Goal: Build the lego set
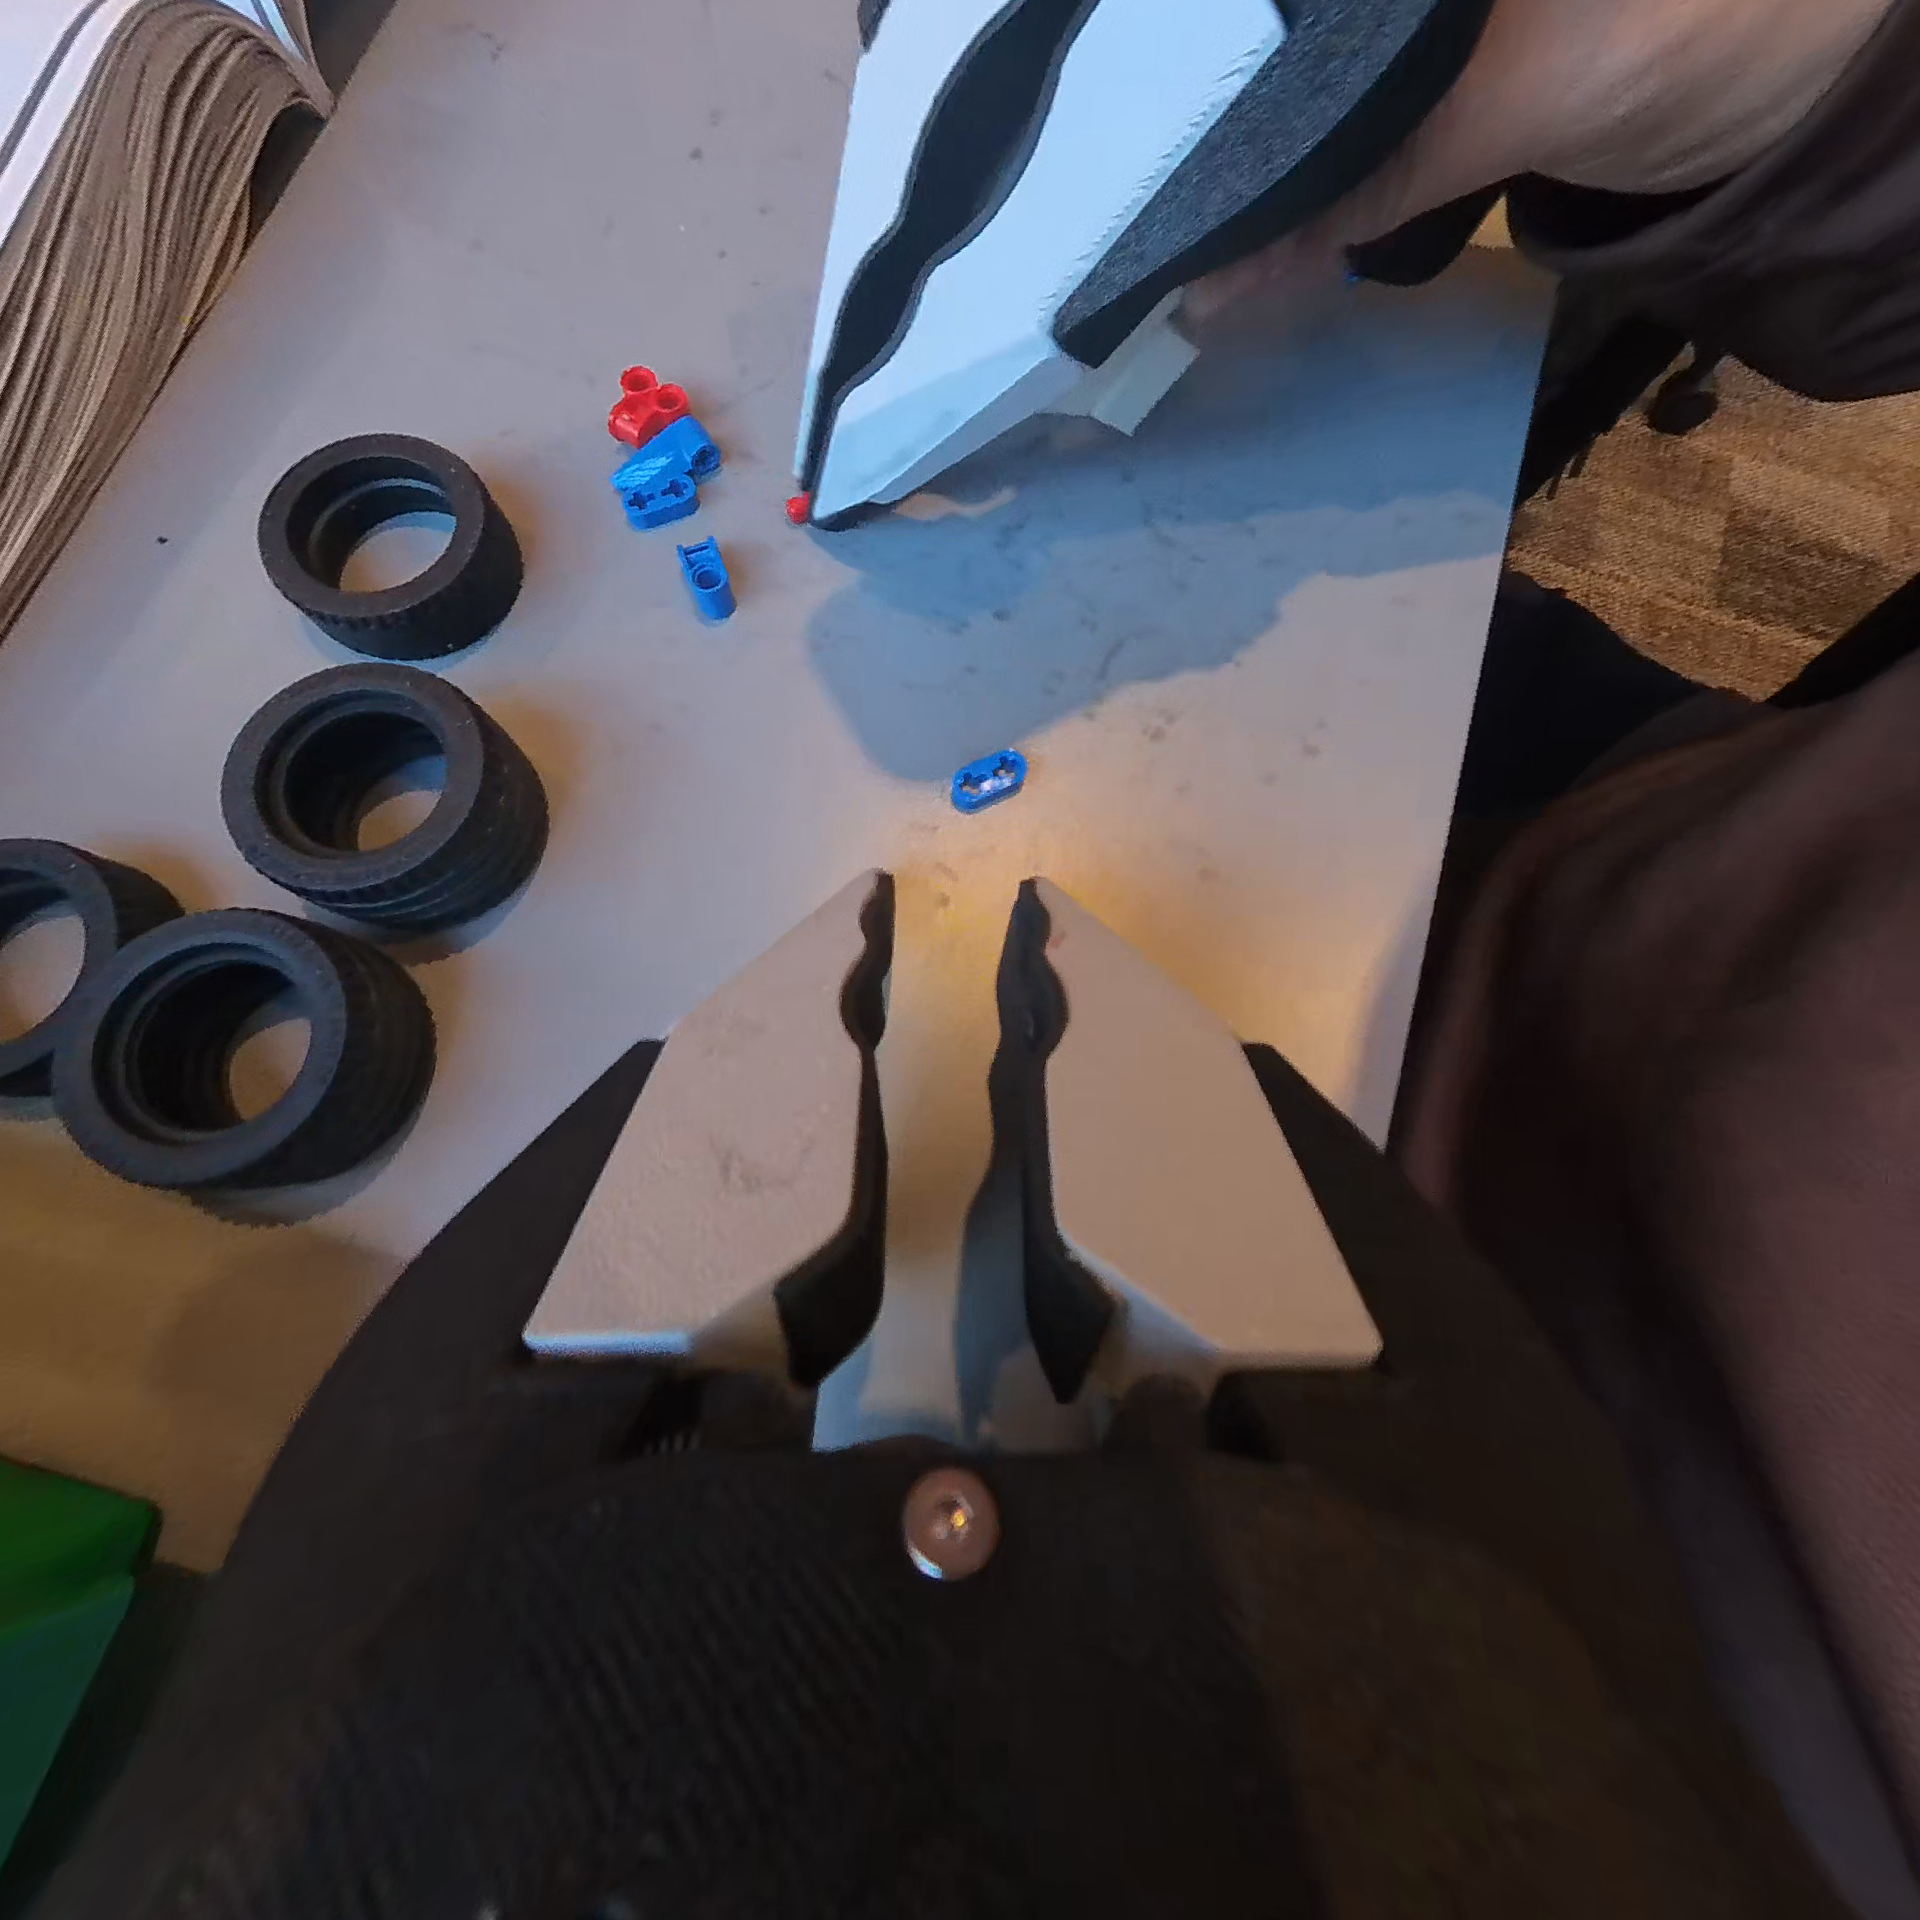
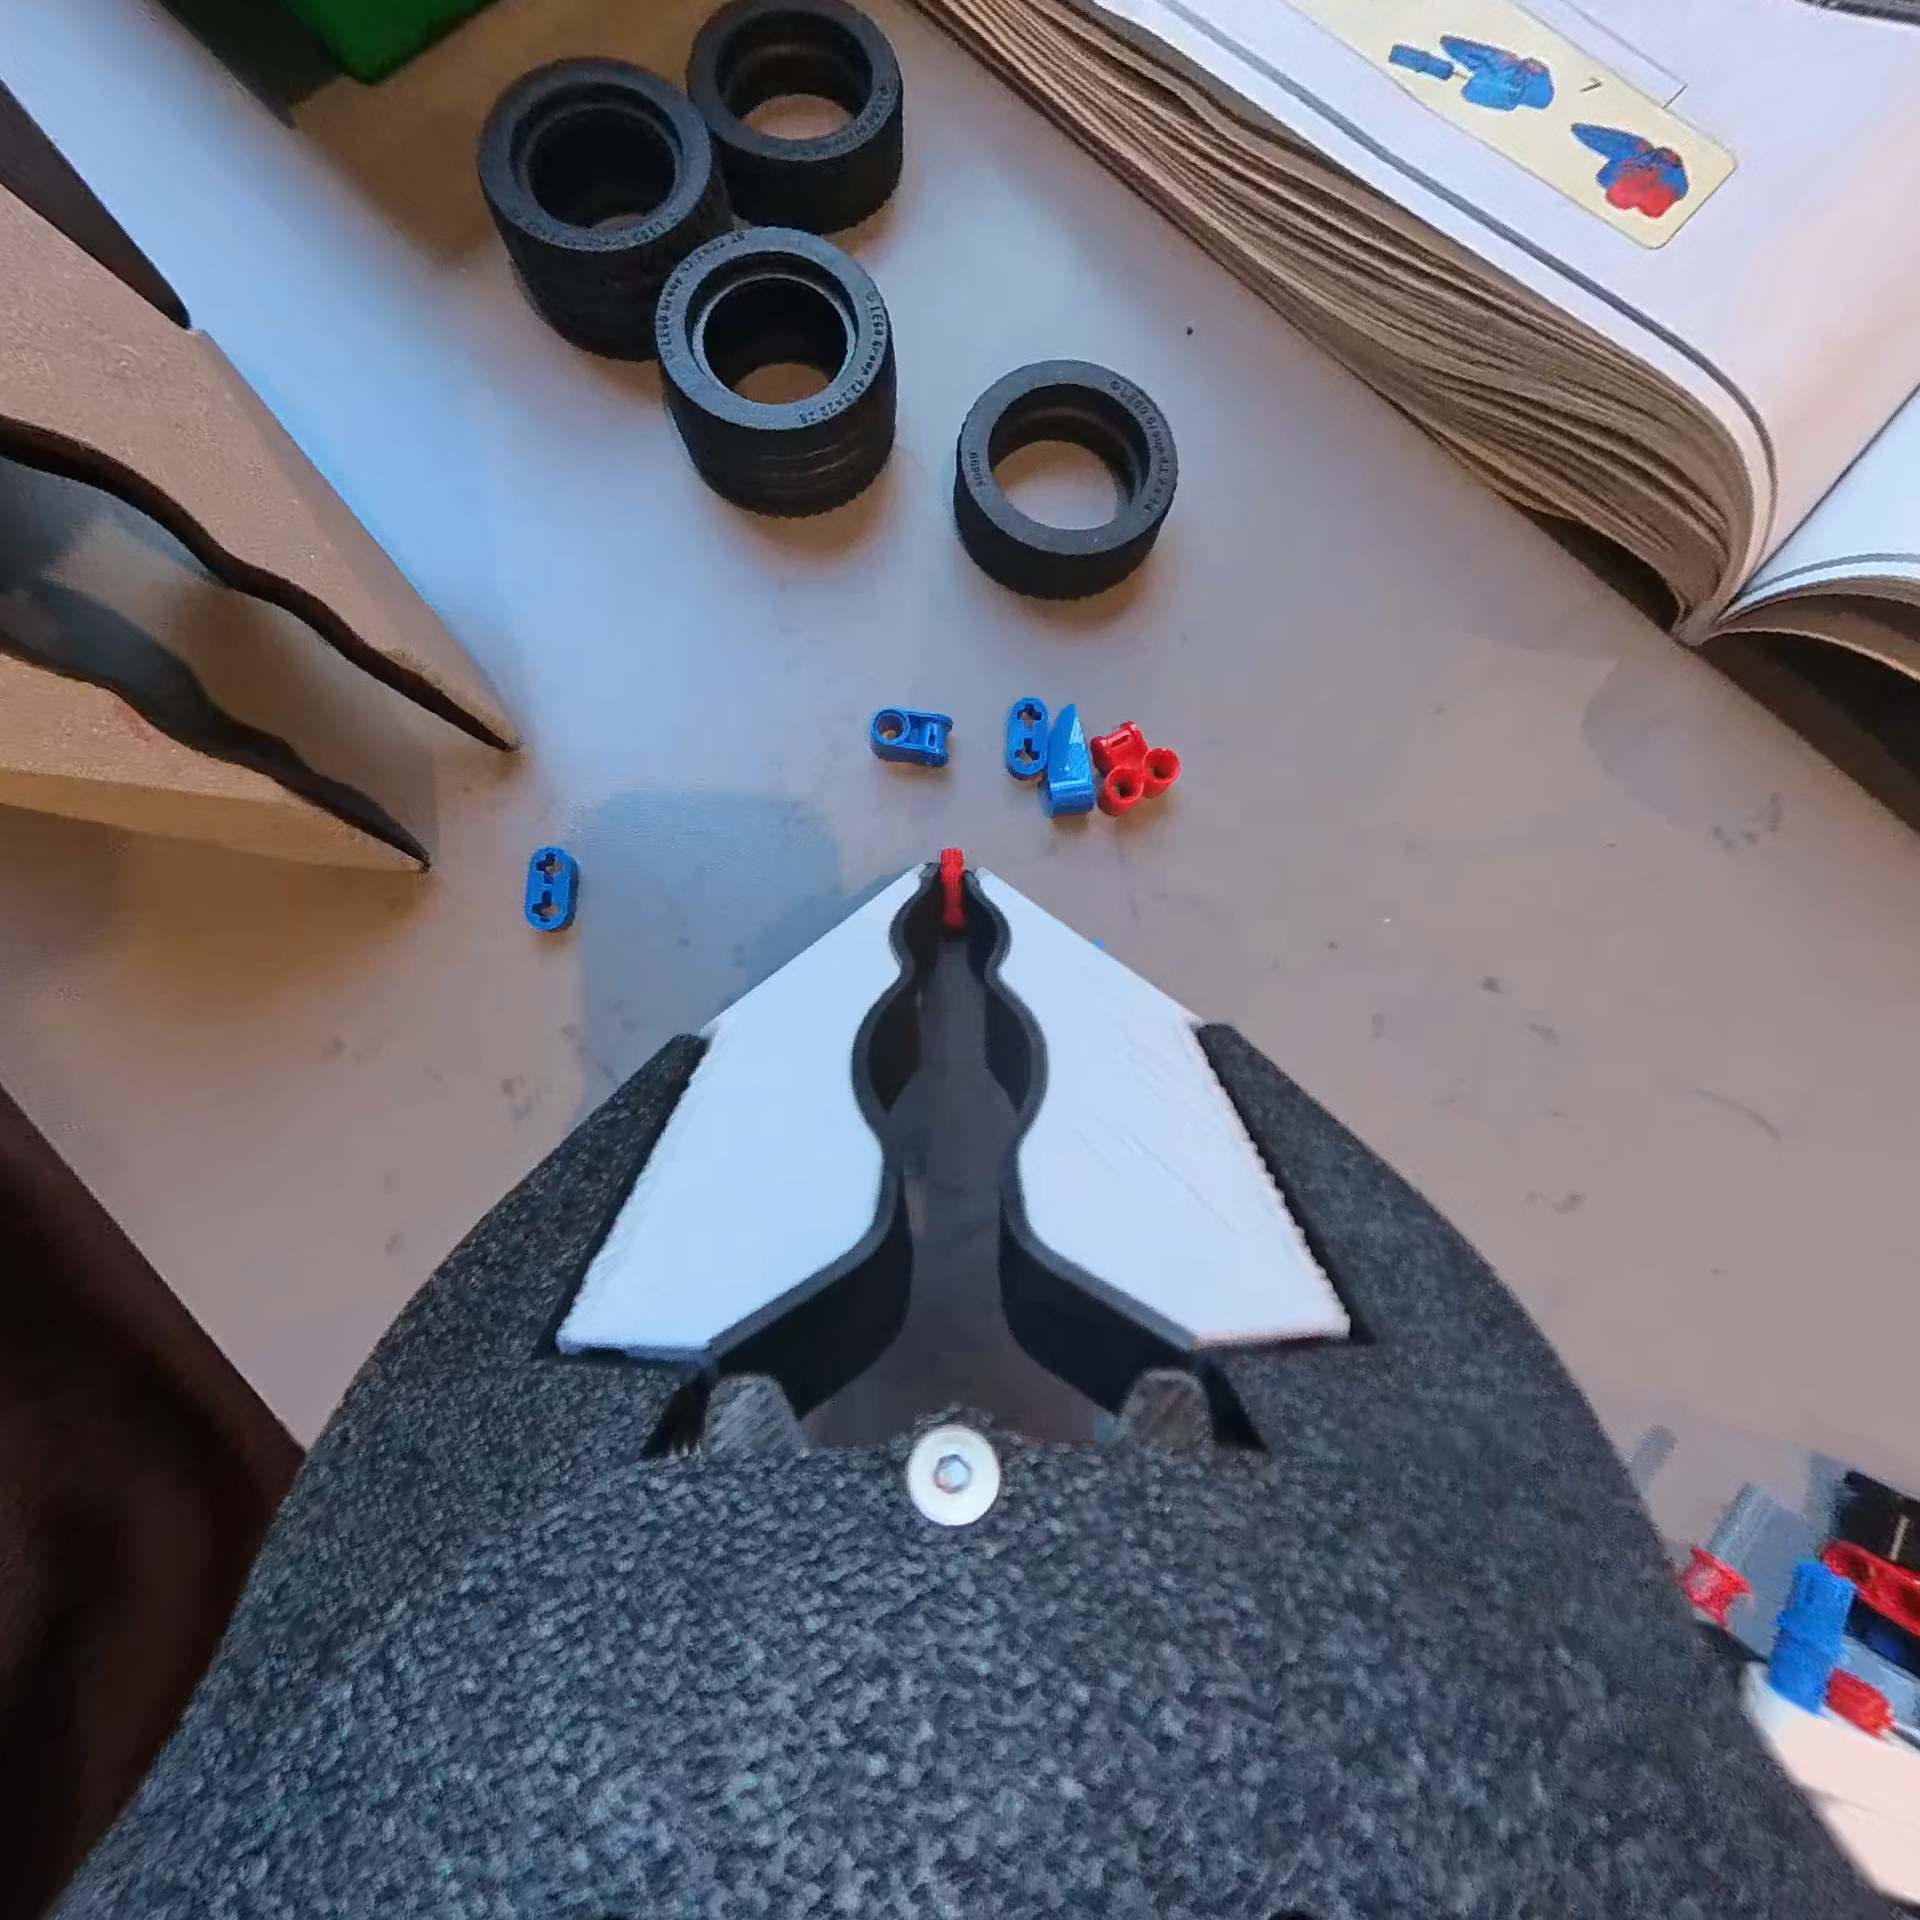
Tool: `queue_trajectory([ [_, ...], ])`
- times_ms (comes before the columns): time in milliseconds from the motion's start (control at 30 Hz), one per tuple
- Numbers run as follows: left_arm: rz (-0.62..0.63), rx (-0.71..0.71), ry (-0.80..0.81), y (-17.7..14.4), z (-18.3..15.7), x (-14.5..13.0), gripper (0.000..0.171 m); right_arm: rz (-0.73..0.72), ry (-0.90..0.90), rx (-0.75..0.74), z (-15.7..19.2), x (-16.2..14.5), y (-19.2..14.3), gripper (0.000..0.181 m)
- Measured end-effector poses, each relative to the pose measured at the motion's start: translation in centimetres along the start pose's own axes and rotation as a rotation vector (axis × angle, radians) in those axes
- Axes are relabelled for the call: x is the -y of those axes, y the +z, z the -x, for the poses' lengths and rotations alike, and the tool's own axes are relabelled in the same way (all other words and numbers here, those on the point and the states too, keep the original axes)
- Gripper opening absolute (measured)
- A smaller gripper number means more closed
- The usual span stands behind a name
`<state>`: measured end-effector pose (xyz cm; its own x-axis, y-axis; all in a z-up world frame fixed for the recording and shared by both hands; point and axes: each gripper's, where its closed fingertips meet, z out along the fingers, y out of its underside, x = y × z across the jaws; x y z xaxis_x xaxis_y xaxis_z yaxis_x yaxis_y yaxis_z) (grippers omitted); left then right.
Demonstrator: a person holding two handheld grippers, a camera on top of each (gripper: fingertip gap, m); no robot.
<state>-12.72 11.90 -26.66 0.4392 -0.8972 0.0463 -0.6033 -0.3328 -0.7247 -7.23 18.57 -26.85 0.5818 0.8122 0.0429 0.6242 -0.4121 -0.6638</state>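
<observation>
The right gripper (image 2: 950, 871) pinches a tiny red peg (image 2: 950, 888), the left gripper (image 1: 956, 883) is spread and empty, and raised writing rings the black tires (image 2: 774, 369) at upper left.

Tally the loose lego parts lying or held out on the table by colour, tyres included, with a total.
Black tyres: 4
Blue pieces: 4
Red pieces: 2, one of them the pin pinched in the right gripper
Total: 10

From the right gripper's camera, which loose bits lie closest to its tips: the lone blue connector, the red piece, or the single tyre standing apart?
Measured from the right gripper, which pinches a small red pin:
1. Blue connector, just ahead, slightly left.
2. Red piece, ahead right; nearly level with the first, too close to call.
3. Single tyre, plainly farthest, ahead right.
</observation>
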Motion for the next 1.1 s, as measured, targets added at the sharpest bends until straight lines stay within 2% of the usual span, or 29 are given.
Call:
queue_trajectory([
  [167, -0.002, -0.012, -0.018, 0.0, 0.0, 0.0, 0.020, -0.066, 0.033, 0.062, 1.3, 0.0, -1.5, 0.004],
  [333, 0.005, 0.010, 0.012, 0.6, 0.1, 0.6, 0.025, -0.081, 0.037, 0.088, 2.3, -1.3, -2.6, 0.004],
  [567, 0.029, -0.010, 0.059, 1.8, -0.3, 1.6, 0.028, -0.068, 0.036, 0.109, 2.9, -2.6, -2.5, 0.004],
  [900, 0.008, -0.007, 0.050, 1.8, -0.1, 1.6, 0.026, -0.067, 0.027, 0.121, 3.1, -2.7, -2.5, 0.005],
  [1100, 0.004, 0.024, 0.020, 1.8, 0.3, 1.7, 0.018, -0.070, 0.054, 0.126, 2.9, -2.5, -2.4, 0.004],
])
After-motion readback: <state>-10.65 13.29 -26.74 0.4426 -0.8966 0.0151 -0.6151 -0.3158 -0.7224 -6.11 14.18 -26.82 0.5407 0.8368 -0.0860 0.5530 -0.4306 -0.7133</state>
